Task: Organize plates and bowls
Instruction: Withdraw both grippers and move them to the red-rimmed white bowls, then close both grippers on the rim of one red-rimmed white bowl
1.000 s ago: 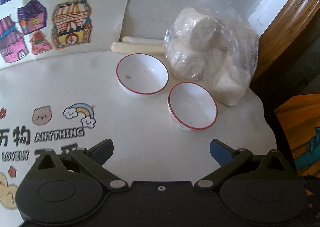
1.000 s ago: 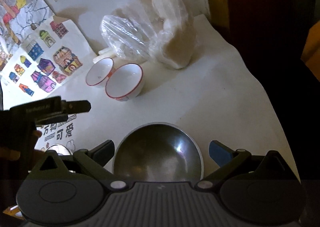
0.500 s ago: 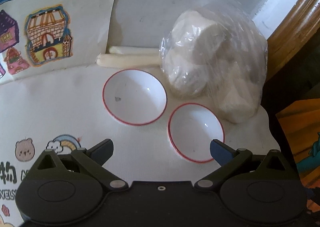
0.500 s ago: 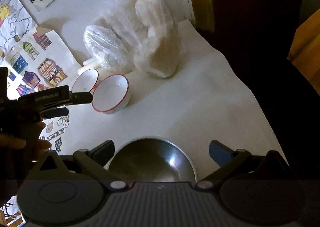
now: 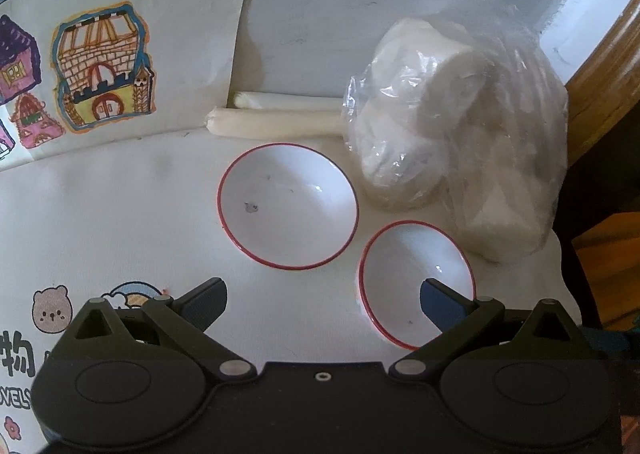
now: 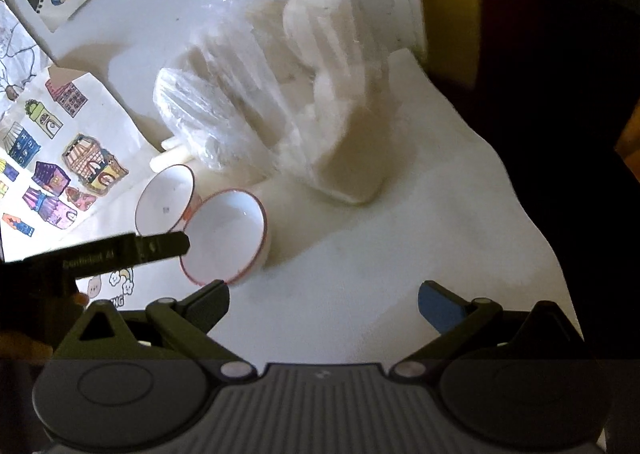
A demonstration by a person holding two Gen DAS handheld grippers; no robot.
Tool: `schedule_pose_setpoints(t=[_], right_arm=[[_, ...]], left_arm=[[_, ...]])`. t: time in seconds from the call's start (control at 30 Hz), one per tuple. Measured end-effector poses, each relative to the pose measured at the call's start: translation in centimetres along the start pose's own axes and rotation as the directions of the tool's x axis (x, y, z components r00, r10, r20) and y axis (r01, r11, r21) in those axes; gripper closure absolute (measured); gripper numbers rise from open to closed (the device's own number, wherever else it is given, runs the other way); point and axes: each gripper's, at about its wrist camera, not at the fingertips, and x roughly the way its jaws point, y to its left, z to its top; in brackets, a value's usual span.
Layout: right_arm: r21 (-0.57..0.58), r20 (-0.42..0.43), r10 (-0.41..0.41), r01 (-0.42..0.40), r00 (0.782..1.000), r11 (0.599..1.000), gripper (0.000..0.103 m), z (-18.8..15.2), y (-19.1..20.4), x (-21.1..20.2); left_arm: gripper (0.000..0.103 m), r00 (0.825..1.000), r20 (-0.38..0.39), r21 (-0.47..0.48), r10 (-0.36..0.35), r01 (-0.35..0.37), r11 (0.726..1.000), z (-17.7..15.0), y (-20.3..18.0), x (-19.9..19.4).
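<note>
Two white bowls with red rims stand side by side on the white tablecloth. The far bowl [image 5: 288, 205] [image 6: 166, 199] has small dark specks inside. My left gripper [image 5: 322, 302] is open, and its right fingertip hangs over the inside of the near bowl [image 5: 416, 282] [image 6: 224, 238], with the bowl's left rim between the fingers. In the right wrist view a black finger [image 6: 160, 246] of the left gripper reaches to that bowl's rim. My right gripper [image 6: 324, 304] is open with only bare cloth between its fingers, and the near bowl sits just beyond its left fingertip.
A clear plastic bag of white lumps [image 5: 456, 141] [image 6: 288, 101] lies right behind the bowls. Two white rolls [image 5: 276, 121] rest along the wall. Children's drawings [image 5: 100, 65] hang at the left. The table drops off at the right edge [image 6: 532, 221], and a wooden frame [image 5: 600, 65] stands there.
My left gripper has moved forward and down, so its right finger now sits over the near bowl. My right gripper has moved forward, and the steel bowl below it has left the view.
</note>
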Motion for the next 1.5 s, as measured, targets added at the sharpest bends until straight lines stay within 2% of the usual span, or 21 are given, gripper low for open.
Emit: schedule_pose_setpoints(t=[0.13,0.33,0.63,0.83,1.0,1.2,1.3,1.43,1.5], right_arm=[[-0.019,-0.028,0.018,-0.018,0.999,1.0,0.003,1.5,0.5,1.7],[-0.041,-0.069,0.037,-0.04,0.997,0.998,0.014,2.9,1.1,3.9],[-0.08,-0.108,0.052,-0.061,0.993,0.995,0.019,3.7,1.8,6.0],[-0.092,-0.124,0.057,-0.069,0.991,0.993,0.03,3.9,1.8,6.8],[-0.096,-0.138,0.066,-0.079,0.988,0.992,0.04,4.0,1.6,7.2],[-0.092,-0.154,0.099,-0.114,0.983,0.989,0.054,4.3,0.9,7.6],[-0.095,-0.158,0.116,-0.132,0.981,0.987,0.062,4.5,0.8,7.7],[-0.107,-0.165,0.135,-0.153,0.977,0.982,0.073,4.6,1.0,7.4],[-0.111,-0.169,0.141,-0.161,0.975,0.981,0.077,4.7,1.1,7.4]], left_arm=[[0.001,1.0,-0.008,-0.008,0.012,-0.012,1.0,0.3,0.0,0.6],[0.001,0.999,-0.034,-0.037,0.037,-0.038,0.999,0.3,0.2,1.4],[0.001,0.995,-0.079,-0.074,0.06,-0.065,0.995,0.2,0.8,2.3],[0.002,0.993,-0.097,-0.1,0.072,-0.082,0.992,0.2,1.1,2.8],[0.01,0.992,-0.1,-0.105,0.073,-0.083,0.991,0.2,0.8,3.0],[0.024,0.993,-0.104,-0.107,0.049,-0.06,0.992,0.6,-0.2,3.3],[0.037,0.994,-0.105,-0.115,0.033,-0.046,0.992,0.6,-0.6,3.4],[0.059,0.994,-0.105,-0.129,0.019,-0.033,0.991,0.6,-1.0,3.7],[0.062,0.994,-0.106,-0.137,0.013,-0.028,0.99,0.6,-1.3,3.9]])
